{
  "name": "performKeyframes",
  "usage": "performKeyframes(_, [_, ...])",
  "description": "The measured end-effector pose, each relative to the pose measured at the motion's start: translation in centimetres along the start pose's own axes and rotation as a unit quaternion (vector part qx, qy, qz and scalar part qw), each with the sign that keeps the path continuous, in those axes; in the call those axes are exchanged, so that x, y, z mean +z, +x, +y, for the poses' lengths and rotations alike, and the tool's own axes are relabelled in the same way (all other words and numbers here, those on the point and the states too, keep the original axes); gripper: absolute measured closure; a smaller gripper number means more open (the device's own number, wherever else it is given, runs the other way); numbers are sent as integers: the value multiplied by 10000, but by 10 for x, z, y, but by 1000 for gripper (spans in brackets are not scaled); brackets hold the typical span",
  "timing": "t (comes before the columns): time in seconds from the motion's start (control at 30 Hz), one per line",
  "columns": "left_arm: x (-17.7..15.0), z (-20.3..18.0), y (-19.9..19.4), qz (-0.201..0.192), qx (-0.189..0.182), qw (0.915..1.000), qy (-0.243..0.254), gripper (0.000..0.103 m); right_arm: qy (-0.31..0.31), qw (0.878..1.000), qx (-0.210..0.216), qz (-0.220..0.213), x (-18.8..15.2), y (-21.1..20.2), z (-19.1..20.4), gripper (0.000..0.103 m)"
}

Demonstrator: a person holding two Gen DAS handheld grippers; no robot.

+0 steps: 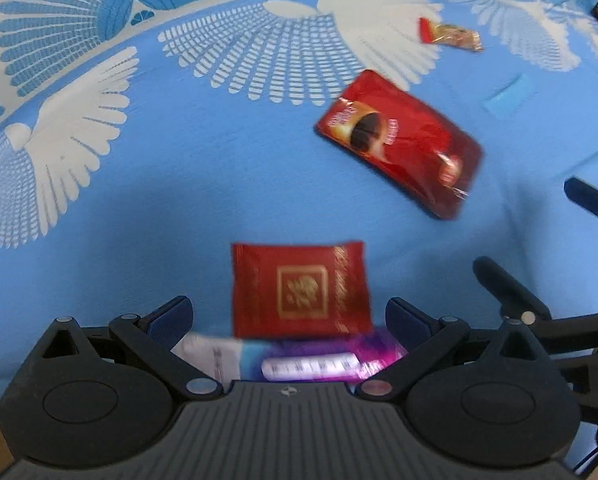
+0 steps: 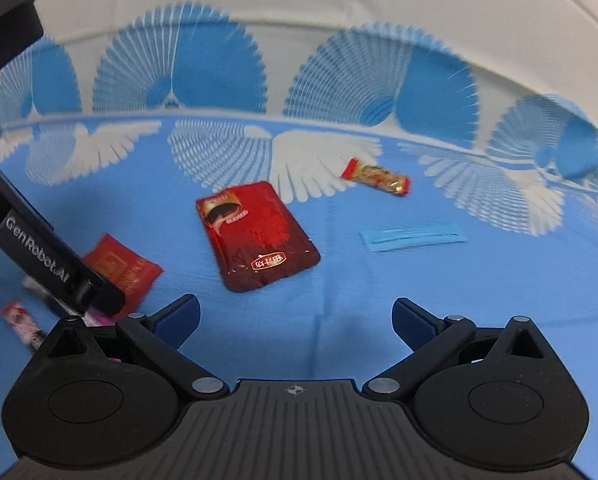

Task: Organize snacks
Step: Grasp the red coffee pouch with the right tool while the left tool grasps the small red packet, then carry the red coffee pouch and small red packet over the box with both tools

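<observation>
Both my grippers w/ fingers apart, holding nothing, over the blue cloth.

My left gripper hangs over a square red packet lying on a purple-white packet; writing too blurred to read. My right gripper faces the big red pouch, long axis running away & leftward. Beyond: candy bar, blue strip. "GenRobot.AI" on the left one's body.

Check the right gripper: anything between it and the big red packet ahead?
Nothing visible. The right gripper is open, and only bare blue cloth lies between it and the big red packet.
</observation>
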State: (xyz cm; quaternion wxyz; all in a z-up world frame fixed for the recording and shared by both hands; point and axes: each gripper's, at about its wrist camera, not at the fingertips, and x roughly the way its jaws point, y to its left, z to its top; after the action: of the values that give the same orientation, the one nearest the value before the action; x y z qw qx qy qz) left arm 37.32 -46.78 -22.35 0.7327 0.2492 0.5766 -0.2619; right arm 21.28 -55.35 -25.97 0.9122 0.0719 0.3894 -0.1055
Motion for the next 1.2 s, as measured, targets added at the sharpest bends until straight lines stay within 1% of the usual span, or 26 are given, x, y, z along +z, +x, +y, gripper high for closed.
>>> performKeyframes(0.1, [12, 6, 17, 176, 114, 9996, 176, 0, -310, 9995, 28, 16, 4, 21, 8, 1])
performKeyframes(0.13, [14, 10, 19, 214, 102, 9996, 182, 0, -415, 9991, 58, 28, 5, 27, 10, 1])
performKeyframes(0.17, [17, 17, 22, 295, -44, 9994, 147, 0, -509, 9986, 109, 34, 7, 33, 12, 0])
performKeyframes(0.2, [19, 22, 22, 348, -105, 9993, 133, 0, -598, 9981, 166, 37, 9, 39, 13, 0])
performKeyframes(0.27, [20, 30, 23, 344, -54, 9992, 203, 0, -725, 9973, 150, -2, 15, 52, 16, 0])
performKeyframes(0.33, [22, 39, 24, 357, -112, 9991, 201, 0, -720, 9972, 188, 13, 22, 65, 13, 0])
performKeyframes(0.37, [22, 43, 26, 367, -166, 9991, 164, 0, -646, 9975, 281, 32, 27, 72, 10, 0])
performKeyframes(0.43, [21, 46, 26, 347, -203, 9990, 187, 0, -336, 9977, 563, 147, 36, 85, -1, 0])
performKeyframes(0.47, [21, 46, 26, 337, -178, 9991, 197, 0, -208, 9977, 626, 151, 39, 89, -5, 0])
performKeyframes(0.5, [20, 45, 25, 321, -143, 9992, 194, 0, -209, 9979, 600, 91, 41, 92, -5, 0])
performKeyframes(0.53, [20, 43, 24, 290, -108, 9993, 189, 2, -285, 9980, 570, 47, 42, 94, -3, 0])
performKeyframes(0.57, [19, 43, 21, 223, -135, 9995, 172, 7, -323, 9980, 550, -5, 42, 95, 0, 0])
performKeyframes(0.6, [17, 40, 16, 131, -205, 9996, 154, 23, -327, 9980, 533, -16, 42, 95, 2, 4])
performKeyframes(0.63, [16, 36, 9, 26, -249, 9996, 161, 41, -318, 9979, 562, -48, 42, 93, 4, 22])
performKeyframes(0.67, [14, 35, 1, -54, -291, 9994, 164, 49, -347, 9971, 656, -168, 40, 89, 6, 35])
performKeyframes(0.7, [13, 36, -4, -107, -304, 9994, 113, 59, -401, 9968, 642, -251, 39, 85, 8, 44])
performKeyframes(0.73, [11, 38, -9, -153, -349, 9993, 58, 64, -423, 9970, 607, -216, 39, 81, 11, 48])
performKeyframes(0.77, [9, 40, -14, -193, -391, 9991, -6, 68, -403, 9974, 561, -208, 38, 78, 13, 49])
performKeyframes(0.83, [5, 45, -24, -241, -539, 9981, -153, 82, -335, 9982, 451, -218, 34, 72, 15, 52])
performKeyframes(0.87, [2, 49, -30, -284, -616, 9974, -223, 85, -247, 9987, 394, -200, 32, 67, 15, 52])
performKeyframes(0.9, [1, 47, -38, -323, -635, 9971, -252, 94, -143, 9991, 345, -183, 30, 63, 13, 52])
performKeyframes(1.0, [-8, 46, -57, -596, -535, 9965, -233, 95, 111, 9994, 164, -297, 22, 42, 10, 52])
performKeyframes(1.07, [-14, 45, -72, -762, -564, 9952, -252, 95, 136, 9991, 64, -384, 17, 24, 11, 52])
performKeyframes(1.2, [-24, 47, -98, -932, -596, 9931, -394, 95, 59, 9987, -106, -504, 3, -11, 17, 52])
